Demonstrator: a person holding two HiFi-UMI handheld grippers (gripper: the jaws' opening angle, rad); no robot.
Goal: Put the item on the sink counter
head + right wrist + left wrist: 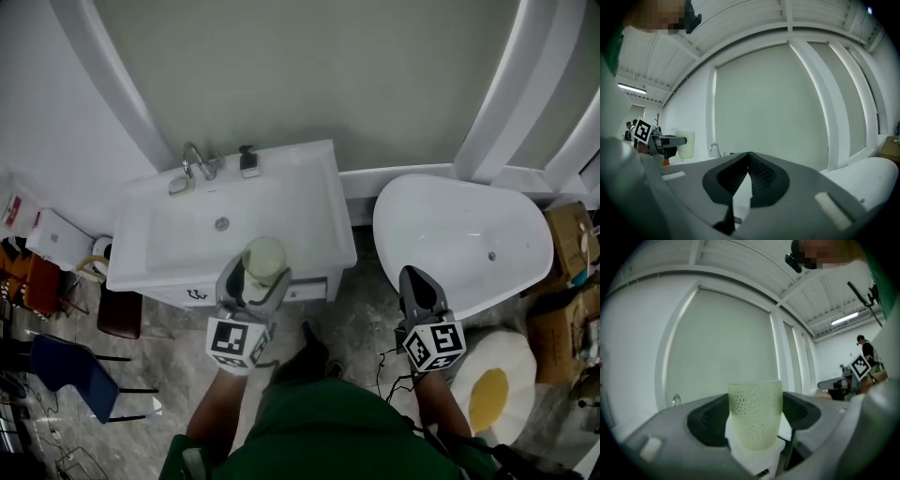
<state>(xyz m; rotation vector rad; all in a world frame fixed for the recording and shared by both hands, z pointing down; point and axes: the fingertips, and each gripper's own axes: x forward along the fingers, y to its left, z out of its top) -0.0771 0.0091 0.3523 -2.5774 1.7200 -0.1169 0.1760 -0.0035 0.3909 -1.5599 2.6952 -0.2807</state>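
As seen from the head view, find left gripper (255, 281) over the front edge of the white sink counter (323, 202), jaws clamped on a pale green cup (263, 257). Read cup as upright, rim up, gripped by its sides, overlapping the counter's front lip; cannot tell whether resting on it or held just above. Confirm in left gripper view: translucent dotted cup (755, 411) wedged between both black ribbed pads (712, 420), touching each. Log basin (222, 225) just behind cup; faucet (195, 159) and dark soap dispenser (248, 161) at the counter's rear edge, well apart from cup. Place right gripper (419, 286) at the front rim of the white bathtub (469, 234), over grey floor (366, 319), well apart from left gripper. Read from right gripper view: jaws pressed together, meeting along their tips. Spot in same view cup (686, 144) at far left, faucet (714, 149) to its right. Note marker cube (236, 343) on each gripper, facing up toward the head camera. Note fried-egg cushion (492, 394) on floor beside bathtub, right of right gripper; blue chair (70, 370) at far left, near the counter's left end
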